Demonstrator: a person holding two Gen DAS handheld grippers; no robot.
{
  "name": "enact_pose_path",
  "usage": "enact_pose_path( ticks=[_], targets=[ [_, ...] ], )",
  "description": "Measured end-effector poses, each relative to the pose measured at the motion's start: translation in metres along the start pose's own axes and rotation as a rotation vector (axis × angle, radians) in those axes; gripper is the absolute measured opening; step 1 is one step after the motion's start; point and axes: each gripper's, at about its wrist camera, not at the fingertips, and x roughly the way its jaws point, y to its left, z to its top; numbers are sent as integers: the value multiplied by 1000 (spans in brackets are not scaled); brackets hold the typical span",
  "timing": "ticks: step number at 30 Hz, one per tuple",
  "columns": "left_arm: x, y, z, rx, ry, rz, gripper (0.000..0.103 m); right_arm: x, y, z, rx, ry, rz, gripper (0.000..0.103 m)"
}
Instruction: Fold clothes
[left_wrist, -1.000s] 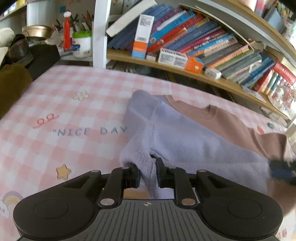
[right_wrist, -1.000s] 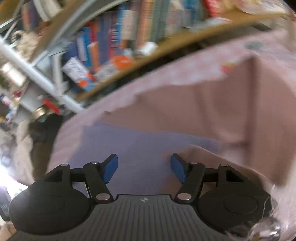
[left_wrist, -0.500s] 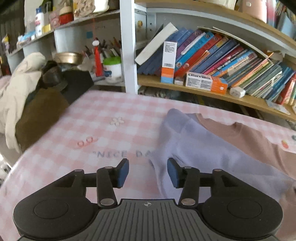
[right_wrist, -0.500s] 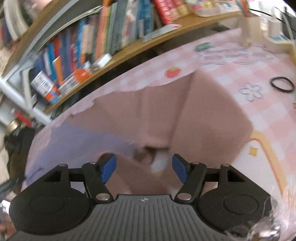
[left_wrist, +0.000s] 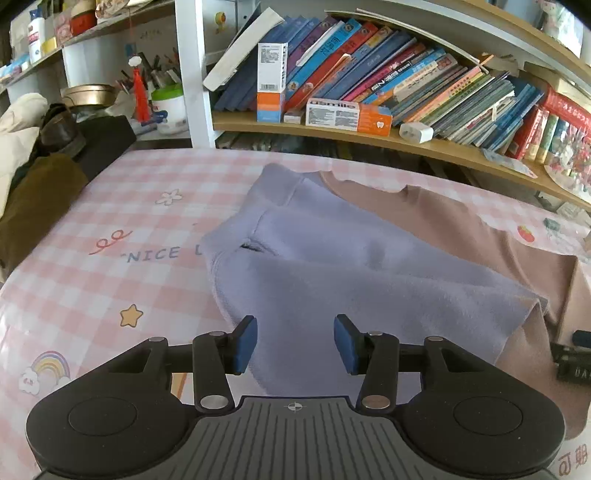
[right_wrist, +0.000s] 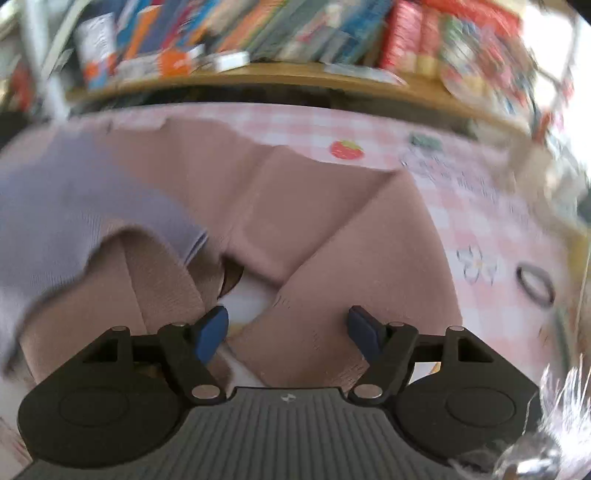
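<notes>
lavender garment (left_wrist: 332, 266) lies folded on the pink checked tablecloth (left_wrist: 110, 206), spreading forward from between the left gripper (left_wrist: 295, 345)'s blue pads, its near edge running under the gap. that gripper's fingers stand wide apart and hold nothing. past the lavender piece, ahead and to the right of the fingers, a brown shirt (left_wrist: 461, 236) lies flat beneath it, its neckline toward the bookshelf (left_wrist: 332, 129). left of the fingers the cloth shows a star and the word "nice".

right gripper (right_wrist: 288, 328) is also spread wide with nothing between its pads. ahead of its fingers the brown shirt (right_wrist: 314, 206) shows folded panels meeting in a v, with a patch of tablecloth (right_wrist: 480, 192) showing just beyond the left pad. the lavender garment (right_wrist: 74, 206) overlaps the shirt left of the fingers. a dark ring (right_wrist: 535, 284) lies on the cloth right of the fingers. this view is motion-blurred.
</notes>
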Motion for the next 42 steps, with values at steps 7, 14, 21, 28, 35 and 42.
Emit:
enact_pose_path(
  ticks=[7, 14, 21, 28, 35, 42],
  targets=[
    [-4, -5, 4, 14, -8, 12, 46, -4, -27, 5, 43, -9, 13, 12],
    [-8, -7, 6, 19, -14, 20, 46, -22, -100, 29, 203, -148, -132, 11],
    [-7, -6, 3, 10, 3, 33, 46, -31, -156, 54, 240, -243, -245, 11],
    [-8, 1, 3, -5, -5, 55, 46, -5, -177, 69, 257, -199, -305, 11],
    [-8, 2, 1, -8, -2, 57, 46, 19, -190, 78, 237, -150, -381, 14],
    [-6, -9, -1, 0, 11, -9, 46, 0, -170, 76, 318, -187, -167, 57]
  ],
)
